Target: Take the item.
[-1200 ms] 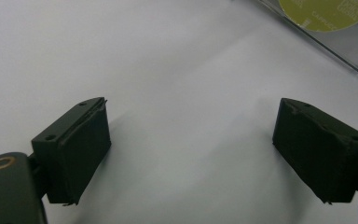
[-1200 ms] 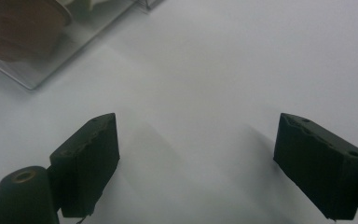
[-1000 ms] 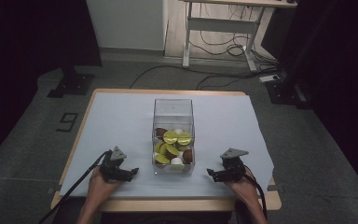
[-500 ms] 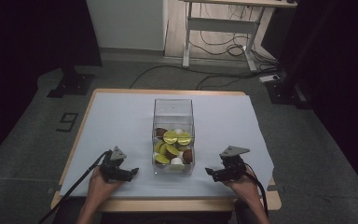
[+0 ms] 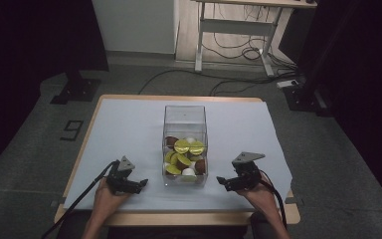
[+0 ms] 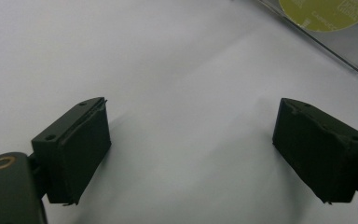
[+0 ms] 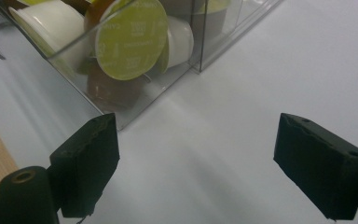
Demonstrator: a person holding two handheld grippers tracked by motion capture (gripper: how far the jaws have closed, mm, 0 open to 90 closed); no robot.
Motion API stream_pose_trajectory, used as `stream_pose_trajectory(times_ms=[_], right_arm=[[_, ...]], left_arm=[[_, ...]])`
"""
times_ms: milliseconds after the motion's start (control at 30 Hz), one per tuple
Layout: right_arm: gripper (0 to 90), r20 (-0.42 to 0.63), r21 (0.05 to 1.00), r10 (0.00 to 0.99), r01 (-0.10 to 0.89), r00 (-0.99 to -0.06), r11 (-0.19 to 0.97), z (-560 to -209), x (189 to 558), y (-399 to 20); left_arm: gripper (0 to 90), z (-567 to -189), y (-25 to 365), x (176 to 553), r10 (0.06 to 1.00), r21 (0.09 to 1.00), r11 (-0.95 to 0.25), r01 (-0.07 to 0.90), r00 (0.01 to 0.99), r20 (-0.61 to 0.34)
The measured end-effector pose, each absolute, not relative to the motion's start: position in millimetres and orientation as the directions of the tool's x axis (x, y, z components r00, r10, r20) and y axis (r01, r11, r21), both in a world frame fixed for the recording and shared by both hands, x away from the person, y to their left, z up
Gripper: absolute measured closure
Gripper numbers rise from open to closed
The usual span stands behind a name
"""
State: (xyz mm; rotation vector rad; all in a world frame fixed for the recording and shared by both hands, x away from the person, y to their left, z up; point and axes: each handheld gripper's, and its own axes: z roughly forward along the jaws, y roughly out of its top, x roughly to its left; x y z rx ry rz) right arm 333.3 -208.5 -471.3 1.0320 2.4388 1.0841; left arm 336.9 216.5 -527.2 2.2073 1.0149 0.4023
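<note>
Since the earlier frame the right gripper (image 5: 222,181) has lifted slightly; the left gripper (image 5: 143,184) has kept its place on the white table (image 5: 129,124), jaws wide apart and empty; the clear box (image 5: 185,117) of capsules (image 5: 182,146) stands between them; the right gripper's jaws gape, holding nothing.

Dim room around a softly lit table (image 5: 129,119); close views slightly blurred, soft shadows under the fingers (image 6: 74,149).
</note>
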Motion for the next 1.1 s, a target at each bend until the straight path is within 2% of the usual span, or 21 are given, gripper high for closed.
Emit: stream_pose_trajectory(times_ms=[1100], right_arm=[[16.9, 0.081, 0.756, 0.655, 0.474, -0.751, 0.451, -433, 350, -186]], left_arm=[[10.4, -527, 217, 337, 0.759, 0.681, -0.478, 0.555, 0.651, 0.002]])
